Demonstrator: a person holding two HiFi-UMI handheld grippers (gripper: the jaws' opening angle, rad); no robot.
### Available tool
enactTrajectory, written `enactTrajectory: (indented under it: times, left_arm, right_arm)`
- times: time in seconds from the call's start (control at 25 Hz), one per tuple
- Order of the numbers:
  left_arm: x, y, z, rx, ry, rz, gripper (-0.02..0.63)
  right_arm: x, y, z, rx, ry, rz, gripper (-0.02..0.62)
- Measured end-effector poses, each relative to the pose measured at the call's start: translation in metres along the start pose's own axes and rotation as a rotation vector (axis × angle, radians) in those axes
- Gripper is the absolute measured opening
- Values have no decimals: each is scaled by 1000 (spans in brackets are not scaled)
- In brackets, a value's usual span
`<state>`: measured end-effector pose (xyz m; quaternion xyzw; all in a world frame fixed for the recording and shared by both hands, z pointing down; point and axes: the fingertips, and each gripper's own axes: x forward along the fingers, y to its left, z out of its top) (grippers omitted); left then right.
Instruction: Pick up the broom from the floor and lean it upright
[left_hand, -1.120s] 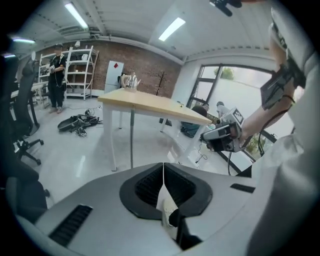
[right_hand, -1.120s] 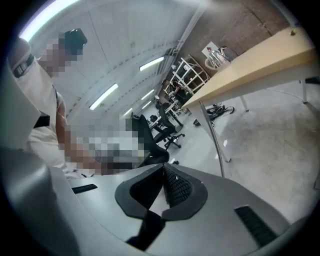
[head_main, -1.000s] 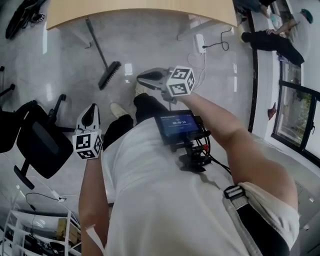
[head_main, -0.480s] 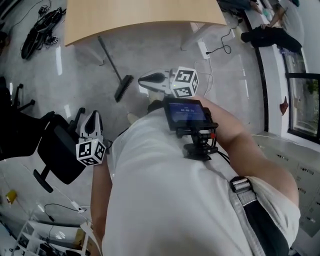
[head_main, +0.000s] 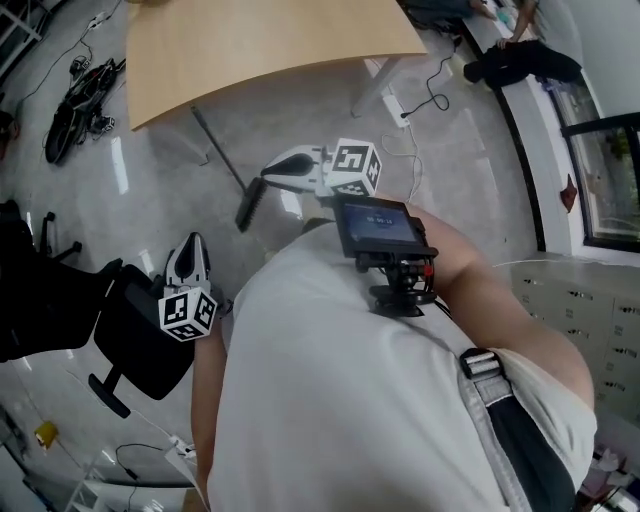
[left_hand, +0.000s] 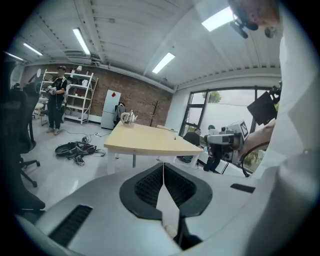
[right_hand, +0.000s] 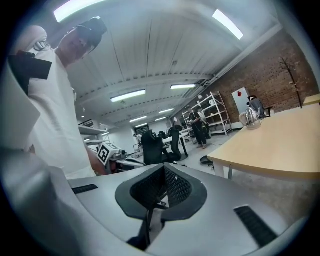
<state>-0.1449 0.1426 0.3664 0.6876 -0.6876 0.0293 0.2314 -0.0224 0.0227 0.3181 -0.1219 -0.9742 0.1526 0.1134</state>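
The broom (head_main: 246, 206) lies on the grey floor, its dark brush head near my feet and its thin handle (head_main: 212, 143) running up-left under the table's edge. My right gripper (head_main: 268, 170) hovers above the floor just right of the brush head, jaws shut and empty; its own view shows the jaws (right_hand: 164, 167) meeting with nothing between. My left gripper (head_main: 190, 242) is held lower left, beside the office chair, apart from the broom, also shut and empty (left_hand: 163, 164). Neither gripper view shows the broom.
A light wooden table (head_main: 270, 40) stands over the broom's handle end. A black office chair (head_main: 140, 330) is at my left. Black gear (head_main: 75, 95) lies on the floor at the far left, a power strip with cable (head_main: 400, 108) at the right. People stand by shelves (left_hand: 57, 97).
Both grippers have risen, and the right one has rolled. The head view has swung, so the broom and table sit differently in the picture. The broom still lies on the floor.
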Motion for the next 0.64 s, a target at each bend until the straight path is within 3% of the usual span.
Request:
enactTrajectory:
  times: [0.28,0.64]
  left_arm:
    - [14,2,12,37,4,-34,14]
    - [16,2,23,64,12,-53,14]
  right_arm:
    - [-2,-20,8,-35,-8,-47,15]
    - [-1,-11,21,-18,-16,-51,14]
